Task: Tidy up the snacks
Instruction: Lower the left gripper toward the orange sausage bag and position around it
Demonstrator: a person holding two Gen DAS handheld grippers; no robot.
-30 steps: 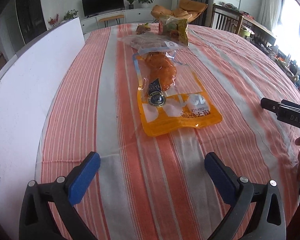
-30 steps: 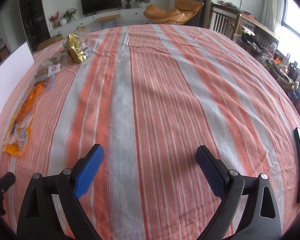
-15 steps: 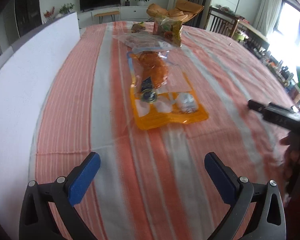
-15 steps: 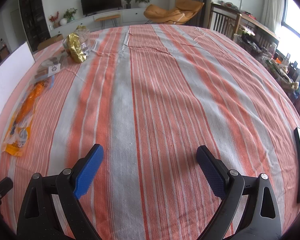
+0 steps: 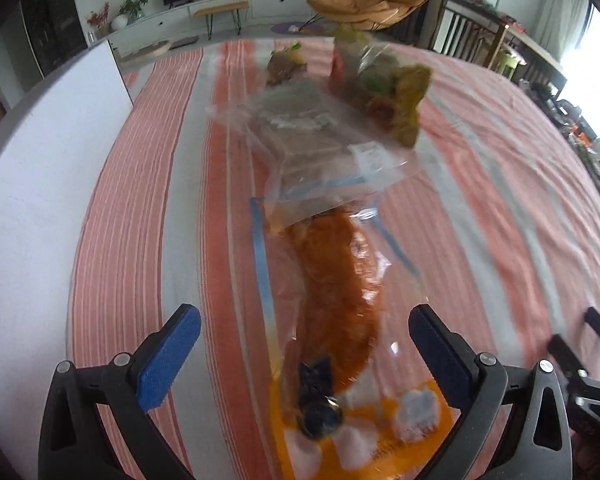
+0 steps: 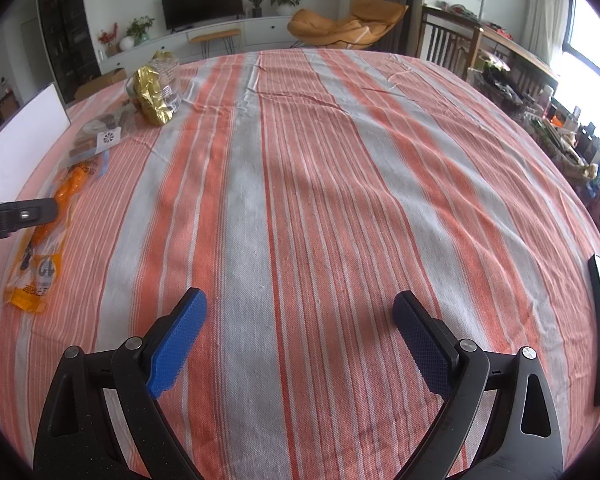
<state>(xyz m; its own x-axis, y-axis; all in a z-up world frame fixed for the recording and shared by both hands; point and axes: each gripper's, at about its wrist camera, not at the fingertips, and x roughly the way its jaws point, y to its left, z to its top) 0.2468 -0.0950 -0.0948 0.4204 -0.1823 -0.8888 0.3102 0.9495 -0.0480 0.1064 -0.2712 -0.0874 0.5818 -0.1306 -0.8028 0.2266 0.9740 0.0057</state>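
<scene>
Striped tablecloth [image 6: 300,200], left hand-held gripper [image 5: 304,340] spread over orange snack bag [image 5: 332,280], right hand-held gripper [image 6: 300,320] spread, gold packet [image 6: 152,96] in its view.

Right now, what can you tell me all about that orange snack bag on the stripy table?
The orange snack bag is a flat plastic pouch, clear on top so the orange snack inside shows, with a solid orange printed band at its near end and blue edge strips. It lies flat on the striped tablecloth. A clear bag of brown snacks overlaps its far end. The open left claw hangs over it, one finger on each side, not gripping it.
</scene>
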